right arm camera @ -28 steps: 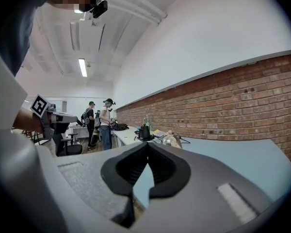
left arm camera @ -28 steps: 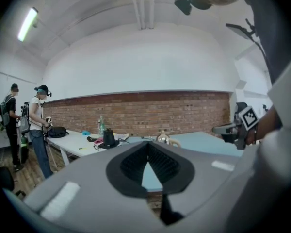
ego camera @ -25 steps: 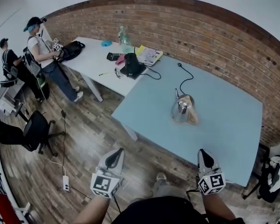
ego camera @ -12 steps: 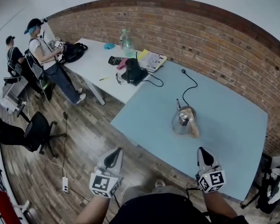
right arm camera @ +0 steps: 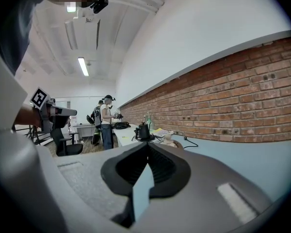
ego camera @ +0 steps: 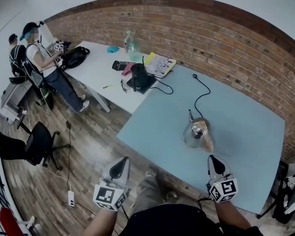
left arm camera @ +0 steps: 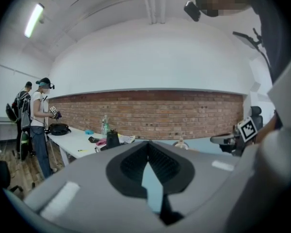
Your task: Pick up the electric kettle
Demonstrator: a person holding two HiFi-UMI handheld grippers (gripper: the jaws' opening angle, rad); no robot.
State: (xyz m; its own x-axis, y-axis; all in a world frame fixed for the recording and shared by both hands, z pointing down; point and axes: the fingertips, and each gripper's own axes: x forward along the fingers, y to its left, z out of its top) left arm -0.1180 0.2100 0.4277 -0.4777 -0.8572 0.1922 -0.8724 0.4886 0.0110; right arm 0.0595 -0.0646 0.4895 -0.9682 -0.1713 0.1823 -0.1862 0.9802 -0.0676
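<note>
The electric kettle [ego camera: 193, 133] has a glossy, mirror-bright metal body and a pale matt handle, and the worktop [ego camera: 246, 117] under it is a smooth, matt pale-blue sheet. The brick wall [ego camera: 211, 38] is rough and unglazed, while the floor [ego camera: 93, 132] is of dull brown wooden planks with visible grain. The left tongs [ego camera: 121, 163] and the right tongs [ego camera: 214, 162] look like matt grey plastic, lined inside with ribbed black pads [left arm camera: 131, 163].

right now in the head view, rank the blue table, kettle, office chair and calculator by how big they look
1. blue table
2. office chair (down on the floor, farther from the camera)
3. kettle
4. calculator
</note>
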